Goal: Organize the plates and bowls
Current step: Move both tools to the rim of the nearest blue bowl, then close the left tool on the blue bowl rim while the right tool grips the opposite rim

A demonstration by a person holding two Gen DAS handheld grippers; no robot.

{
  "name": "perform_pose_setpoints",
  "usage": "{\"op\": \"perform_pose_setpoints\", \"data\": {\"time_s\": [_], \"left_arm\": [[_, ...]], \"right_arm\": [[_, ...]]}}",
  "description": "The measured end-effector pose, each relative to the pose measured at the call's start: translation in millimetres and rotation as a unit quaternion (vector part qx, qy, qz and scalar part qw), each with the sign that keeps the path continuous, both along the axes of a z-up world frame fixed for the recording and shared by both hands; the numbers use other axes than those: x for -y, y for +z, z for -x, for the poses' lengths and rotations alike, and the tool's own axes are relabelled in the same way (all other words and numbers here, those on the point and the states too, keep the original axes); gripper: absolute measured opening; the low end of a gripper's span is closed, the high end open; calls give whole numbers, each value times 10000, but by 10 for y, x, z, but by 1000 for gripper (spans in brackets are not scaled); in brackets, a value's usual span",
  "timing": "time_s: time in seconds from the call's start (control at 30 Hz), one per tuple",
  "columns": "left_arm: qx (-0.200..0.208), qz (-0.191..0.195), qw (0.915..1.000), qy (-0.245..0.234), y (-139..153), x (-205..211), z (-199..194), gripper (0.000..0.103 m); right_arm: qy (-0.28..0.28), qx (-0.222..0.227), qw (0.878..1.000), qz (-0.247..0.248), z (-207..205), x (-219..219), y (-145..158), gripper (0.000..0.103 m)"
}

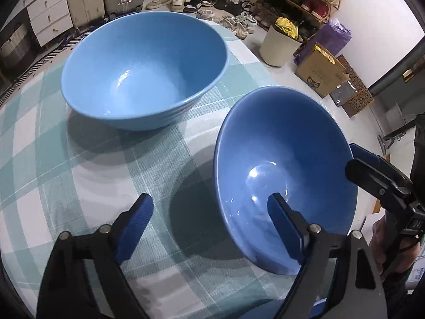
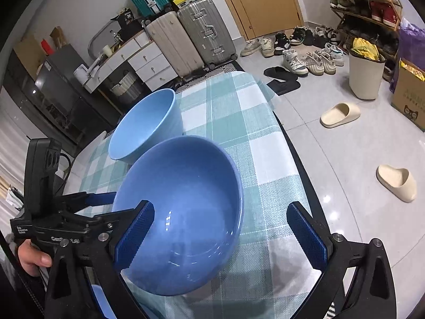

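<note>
Lettering "Data Acquisition System" on left gripper (image 2: pixel 98 199) body.

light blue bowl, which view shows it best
The left wrist view: the light blue bowl sits whole and unblocked on the checked tablecloth, rim and inside visible. In the right wrist view the same bowl is partly hidden behind the darker blue bowl, so only its upper part shows.

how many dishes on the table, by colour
light blue bowl: 1
darker blue bowl: 1
total: 2 on the checked cloth; no plates in view
</note>
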State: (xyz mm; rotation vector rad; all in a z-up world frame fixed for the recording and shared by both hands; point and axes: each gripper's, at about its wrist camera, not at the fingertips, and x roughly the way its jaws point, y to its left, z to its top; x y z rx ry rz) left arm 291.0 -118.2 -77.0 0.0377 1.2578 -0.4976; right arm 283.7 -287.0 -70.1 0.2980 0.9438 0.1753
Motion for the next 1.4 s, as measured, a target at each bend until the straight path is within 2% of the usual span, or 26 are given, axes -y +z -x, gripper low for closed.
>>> {"op": "perform_pose_setpoints", "data": {"time_s": [0.03,0.13,0.2,0.23,0.27,0.33,0.43,0.67,0.87,0.93,1.03,1.1,1.33,1.4], "left_arm": [[0,3,10000,-26,-9,-5,0,84],[-170,41,9998,-71,-48,3,-38,59],[-213,24,9997,-117,-70,16,-51,52],[-210,27,9997,-142,-73,21,-46,45],[-210,76,9996,-189,-72,23,-42,29],[-98,337,9989,-312,-26,19,3,15],[123,272,9986,-447,28,42,72,15],[-1,293,9988,-398,15,-59,45,15],[-15,348,9987,-377,62,-109,130,15],[32,323,9985,-436,75,-133,157,15],[-49,296,9992,-257,23,-247,129,15],[-65,282,9994,-214,-1,-273,134,15],[-140,320,9993,-129,-36,-297,130,15],[-144,311,9993,-129,-49,-260,119,16]], "right_arm": [[-5,-25,10000,-9,-7,4,-16,102],[-27,-79,9999,-55,5,11,-11,102],[-1,-95,9999,-62,10,2,-8,102],[9,-97,9999,-73,7,-3,-8,102],[25,-102,9999,-92,8,-6,-6,102],[48,-147,9998,-98,6,-16,-9,102],[34,-132,9997,-193,45,-6,-10,102],[35,-221,9993,-303,46,-4,-41,101],[69,-270,9995,-151,70,-57,-17,92],[107,-253,9995,-156,97,-78,-5,92],[119,-245,9996,-95,111,-105,3,90],[128,-273,9995,-83,106,-114,0,81],[224,-407,9989,-3,84,-192,-26,66],[248,-408,9988,75,84,-211,-32,58]]}}
